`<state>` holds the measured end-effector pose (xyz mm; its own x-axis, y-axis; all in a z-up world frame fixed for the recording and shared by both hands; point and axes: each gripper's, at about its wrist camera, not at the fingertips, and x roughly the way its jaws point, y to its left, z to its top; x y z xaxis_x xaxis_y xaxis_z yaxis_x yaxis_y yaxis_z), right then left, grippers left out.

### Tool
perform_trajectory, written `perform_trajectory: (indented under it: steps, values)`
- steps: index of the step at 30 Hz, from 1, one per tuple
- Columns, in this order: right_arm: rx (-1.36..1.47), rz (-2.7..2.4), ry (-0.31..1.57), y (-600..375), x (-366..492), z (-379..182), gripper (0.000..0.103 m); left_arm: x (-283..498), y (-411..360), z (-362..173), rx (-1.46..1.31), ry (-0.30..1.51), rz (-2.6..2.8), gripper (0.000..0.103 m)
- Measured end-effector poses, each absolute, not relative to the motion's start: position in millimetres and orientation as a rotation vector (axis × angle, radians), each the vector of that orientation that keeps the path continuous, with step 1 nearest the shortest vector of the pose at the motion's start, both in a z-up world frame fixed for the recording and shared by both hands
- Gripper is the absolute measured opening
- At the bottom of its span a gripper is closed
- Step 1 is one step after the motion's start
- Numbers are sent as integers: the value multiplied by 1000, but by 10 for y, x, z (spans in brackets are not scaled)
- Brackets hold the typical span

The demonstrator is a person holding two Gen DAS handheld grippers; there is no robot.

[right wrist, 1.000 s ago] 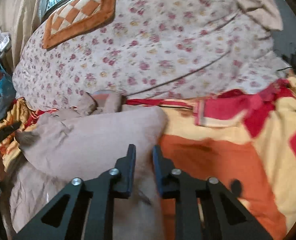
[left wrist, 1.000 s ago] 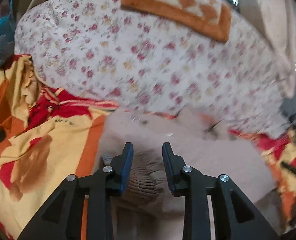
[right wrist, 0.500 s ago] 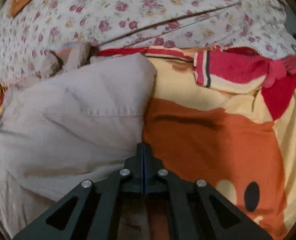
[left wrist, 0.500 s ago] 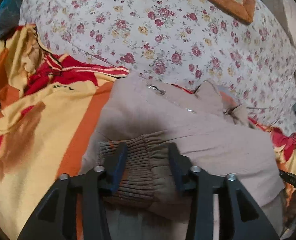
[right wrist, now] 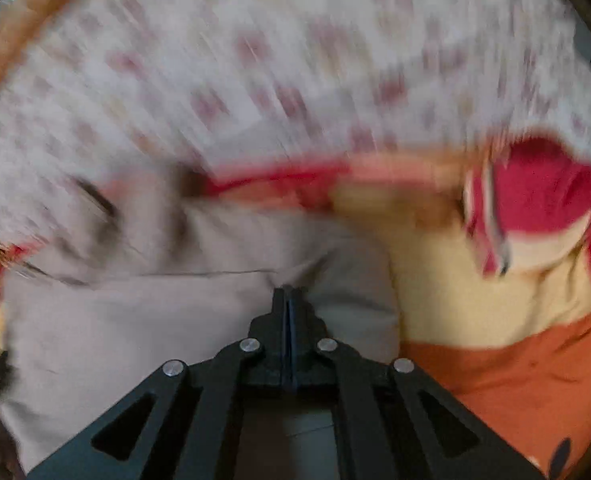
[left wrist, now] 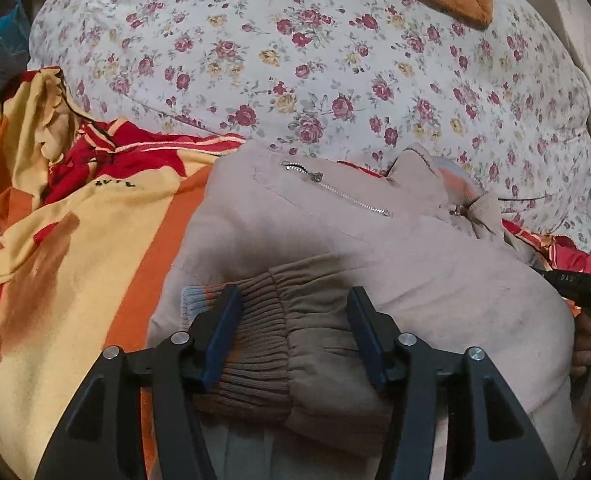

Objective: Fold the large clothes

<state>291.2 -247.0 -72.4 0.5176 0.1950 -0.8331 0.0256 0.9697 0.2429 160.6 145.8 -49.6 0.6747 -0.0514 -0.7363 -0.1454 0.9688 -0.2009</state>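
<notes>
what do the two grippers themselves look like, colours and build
Both look alike. The left gripper has matte black angular linkage arms with triangular cut-outs, silver round pivot pins, and flat fingers faced with dark blue pads. The right gripper shows the same black linkages, silver pins and a thin blue line between its pads. No sleeves or markings show on either.

Landmark: the beige jacket (left wrist: 375,264). The left wrist view sits close above its ribbed cuff (left wrist: 251,344), facing forward across the jacket toward the floral quilt (left wrist: 335,72) behind it. The right wrist view, motion-blurred, sits close over the jacket's (right wrist: 143,320) opposite edge, facing the same quilt (right wrist: 295,60). Both views share jacket, quilt and orange-yellow blanket (left wrist: 75,248).
</notes>
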Motion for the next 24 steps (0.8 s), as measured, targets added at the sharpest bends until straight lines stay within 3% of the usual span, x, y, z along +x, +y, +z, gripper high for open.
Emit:
perform_trajectory:
  steps: [6, 12, 15, 17, 20, 24]
  values:
    - [204, 106, 1005, -2391, 2882, -651, 0, 1620, 1477, -502, -271, 830, 42, 45]
    - [139, 219, 867, -2104, 2348, -81, 0, 1638, 1428, -496, -255, 839, 35, 51]
    - [17, 253, 892, -1870, 2089, -92, 10, 1643, 1405, -496, -247, 842, 31, 54]
    - [-64, 223, 966, -1870, 2039, -372, 25, 1647, 1400, -498, -245, 842, 29, 54]
    - [0, 266, 950, -2009, 2057, -463, 29, 1646, 1407, -499, -244, 840, 24, 55]
    - [80, 256, 889, -2207, 1834, -148, 28, 1577, 1454, -452, -273, 820, -3, 55]
